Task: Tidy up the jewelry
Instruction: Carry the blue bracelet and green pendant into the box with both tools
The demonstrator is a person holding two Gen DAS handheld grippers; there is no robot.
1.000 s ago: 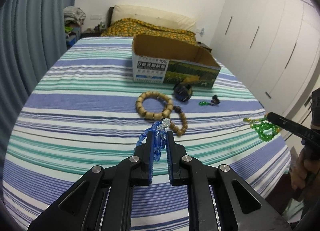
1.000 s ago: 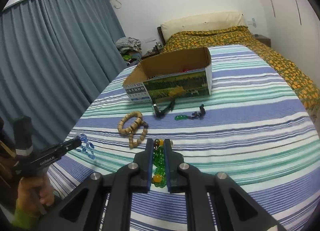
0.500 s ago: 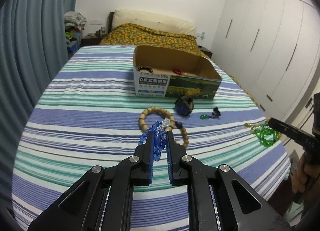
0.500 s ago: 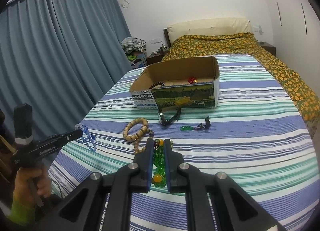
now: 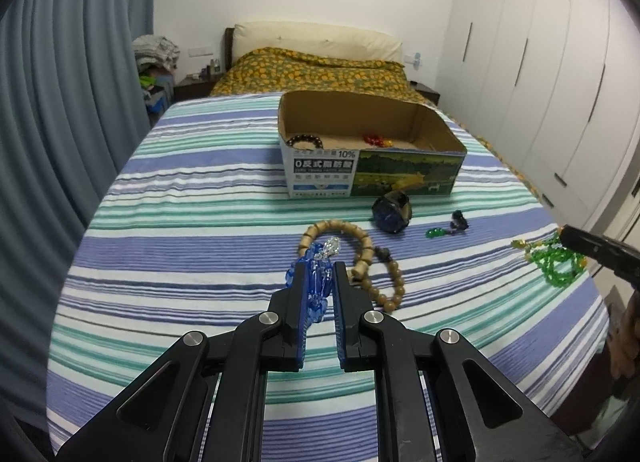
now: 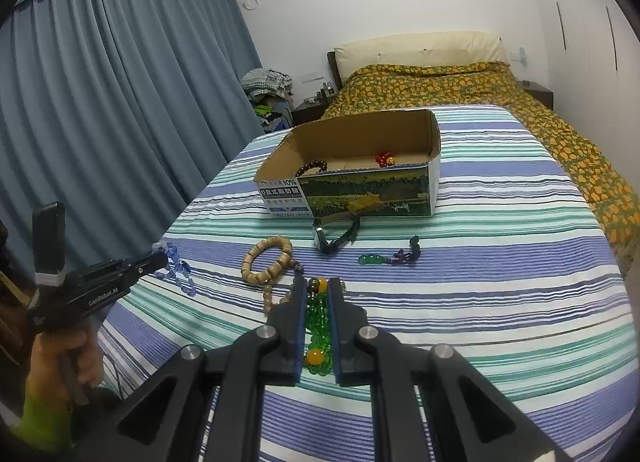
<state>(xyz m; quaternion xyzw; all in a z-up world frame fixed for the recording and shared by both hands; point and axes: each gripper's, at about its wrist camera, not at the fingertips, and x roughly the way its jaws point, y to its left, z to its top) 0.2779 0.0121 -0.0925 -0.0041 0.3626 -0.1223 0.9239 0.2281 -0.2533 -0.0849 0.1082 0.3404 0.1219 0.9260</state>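
My left gripper (image 5: pixel 319 268) is shut on a blue crystal bracelet (image 5: pixel 318 286) and holds it above the striped bed. It also shows in the right wrist view (image 6: pixel 176 268). My right gripper (image 6: pixel 317 286) is shut on a green bead bracelet (image 6: pixel 318 322), which also shows at the right in the left wrist view (image 5: pixel 558 266). An open cardboard box (image 5: pixel 368 167) stands further back, with a dark bead bracelet (image 5: pixel 305 140) and red beads (image 5: pixel 376 139) inside. Wooden bead bracelets (image 5: pixel 348 246), a dark watch (image 5: pixel 392 213) and a small green pendant (image 5: pixel 444 227) lie on the bed before the box.
The striped bedspread (image 5: pixel 192 221) covers the near bed; its front edge is close below the grippers. A blue curtain (image 6: pixel 100 121) hangs at the left. White wardrobes (image 5: pixel 560 81) stand at the right. A yellow-patterned quilt (image 5: pixel 312 69) lies behind the box.
Both grippers have lifted with their bracelets, so the inside of the box now shows. The blue and green bracelets hang off the bed.
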